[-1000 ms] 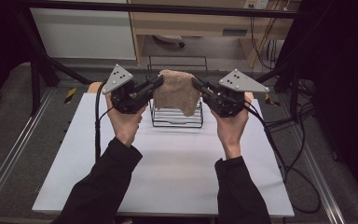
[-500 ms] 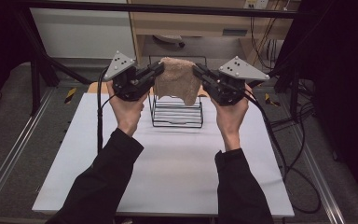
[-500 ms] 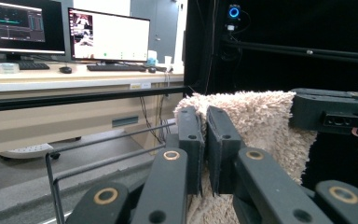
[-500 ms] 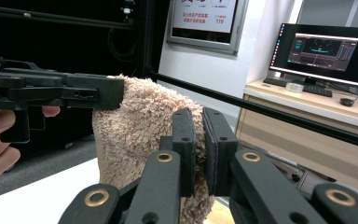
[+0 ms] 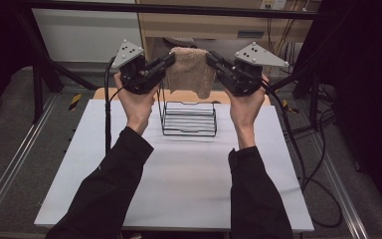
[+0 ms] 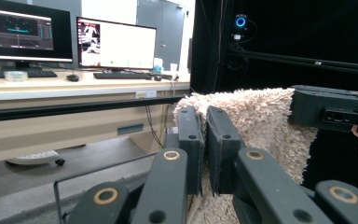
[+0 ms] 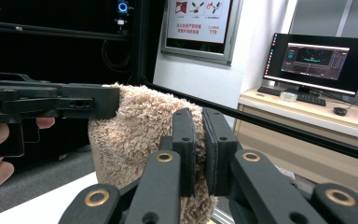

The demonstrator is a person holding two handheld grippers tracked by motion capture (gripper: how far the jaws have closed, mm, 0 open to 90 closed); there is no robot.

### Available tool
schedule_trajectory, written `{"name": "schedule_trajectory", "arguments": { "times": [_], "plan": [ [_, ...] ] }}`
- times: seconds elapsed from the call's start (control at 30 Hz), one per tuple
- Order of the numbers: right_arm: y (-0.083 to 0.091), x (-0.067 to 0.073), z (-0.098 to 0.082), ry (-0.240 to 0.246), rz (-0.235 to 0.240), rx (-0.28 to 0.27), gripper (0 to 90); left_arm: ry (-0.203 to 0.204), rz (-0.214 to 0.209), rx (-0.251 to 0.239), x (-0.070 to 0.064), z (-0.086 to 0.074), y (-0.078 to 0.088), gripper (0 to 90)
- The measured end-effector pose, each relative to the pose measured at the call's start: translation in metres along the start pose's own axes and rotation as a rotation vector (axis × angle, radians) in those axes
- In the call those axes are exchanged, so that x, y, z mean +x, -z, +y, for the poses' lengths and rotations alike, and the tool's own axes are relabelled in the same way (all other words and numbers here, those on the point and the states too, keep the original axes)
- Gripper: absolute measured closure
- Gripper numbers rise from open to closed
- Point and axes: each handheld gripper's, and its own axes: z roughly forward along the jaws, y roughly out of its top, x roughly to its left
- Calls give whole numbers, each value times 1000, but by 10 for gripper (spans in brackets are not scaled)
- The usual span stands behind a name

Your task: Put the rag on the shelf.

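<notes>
A: While the person is holding both grippers up over the far half of the white table (image 5: 179,174), what are they carrying?

B: A beige shaggy towel (image 5: 189,74) — it is hanging between them. The left gripper (image 5: 165,63) is pinching the towel's top corner at the 9 o'clock side, and the right gripper (image 5: 214,60) is pinching the corner at 3 o'clock. In the left gripper view the left gripper (image 6: 204,140) is sitting with its jaws nearly together and the pile of the towel (image 6: 256,121) squeezed in the thin gap.

A: And the right gripper view?

B: The same: the right gripper (image 7: 199,140) is clamping the towel (image 7: 140,135), which is drooping below the jaws.

A: Is anything sitting in the wire rack (image 5: 189,118)?

B: Nothing that I can see — the black wire rack is standing on the table directly under the towel, at 6 o'clock from it, and the towel's lower edge is hanging above its top rail, apart from it as far as I can tell.
</notes>
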Motion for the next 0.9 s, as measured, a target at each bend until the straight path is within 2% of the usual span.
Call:
{"name": "schedule_trajectory", "arguments": {
  "times": [0.2,0.4,0.53,0.67,0.9],
  "plan": [
    [-9,-6,7,-3,3,-4,845,-12,19,-5,4,9,-5,846],
    [-21,-13,16,9,9,-2,845,4,23,-15,11,17,-11,846],
    [-28,-18,19,8,8,1,845,0,36,-10,15,21,-16,845],
    [-35,-23,17,4,5,6,845,-7,52,1,18,20,-23,846],
    [-48,-32,13,3,-4,25,844,17,57,14,28,15,-38,845]
  ]
}}
